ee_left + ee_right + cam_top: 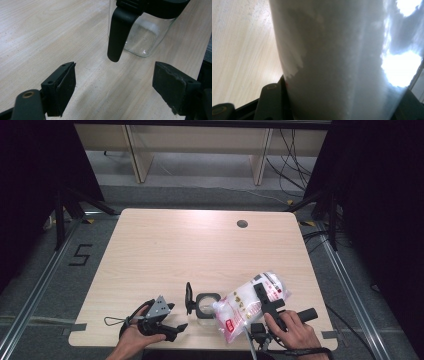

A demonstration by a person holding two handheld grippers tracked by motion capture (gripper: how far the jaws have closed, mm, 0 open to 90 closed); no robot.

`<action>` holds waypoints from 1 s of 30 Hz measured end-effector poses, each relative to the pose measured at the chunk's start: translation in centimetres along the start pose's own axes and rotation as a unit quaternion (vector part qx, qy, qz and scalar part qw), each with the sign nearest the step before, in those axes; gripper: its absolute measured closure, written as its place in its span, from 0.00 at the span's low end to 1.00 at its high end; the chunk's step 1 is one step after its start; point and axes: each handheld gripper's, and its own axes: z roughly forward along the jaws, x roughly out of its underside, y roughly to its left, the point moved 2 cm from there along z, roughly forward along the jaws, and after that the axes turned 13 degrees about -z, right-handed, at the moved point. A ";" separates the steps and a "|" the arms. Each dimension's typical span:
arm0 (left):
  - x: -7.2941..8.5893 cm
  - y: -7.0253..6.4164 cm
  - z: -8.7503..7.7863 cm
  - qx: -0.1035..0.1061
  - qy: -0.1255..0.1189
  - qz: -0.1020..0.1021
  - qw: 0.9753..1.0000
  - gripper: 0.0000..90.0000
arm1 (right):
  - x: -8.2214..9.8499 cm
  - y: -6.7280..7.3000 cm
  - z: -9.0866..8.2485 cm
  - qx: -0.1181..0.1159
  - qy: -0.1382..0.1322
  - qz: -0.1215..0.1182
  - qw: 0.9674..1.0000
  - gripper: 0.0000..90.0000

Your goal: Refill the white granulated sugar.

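Pale wooden table (165,250) with a round hole (242,224), grey floor marked perhaps "5" (80,255)

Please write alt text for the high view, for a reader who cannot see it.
At the near edge of a wooden table, the right claw holds a clear bag of white grains tilted over an open glass jar. The left claw rests open beside the jar, near its raised black lid.

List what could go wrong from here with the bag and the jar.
The right claw grips the bag of white grains, tilted at the clear jar; grains may miss its opening and spill on the table. The left claw is open, short of the jar, so the bag could nudge it.
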 end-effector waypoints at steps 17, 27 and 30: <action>-0.1 0.1 -0.1 -0.001 -0.001 0.017 1.000 0.21 | 0.1 0.3 0.1 -0.002 -0.011 0.000 1.000 0.48; 0.0 0.0 -0.1 -0.001 -0.001 0.002 1.000 0.21 | 0.1 0.5 0.1 0.000 -0.007 0.009 1.000 0.48; 0.0 0.1 -0.2 -0.007 0.006 0.016 1.000 0.21 | 0.2 0.5 0.1 -0.003 -0.005 0.014 1.000 0.48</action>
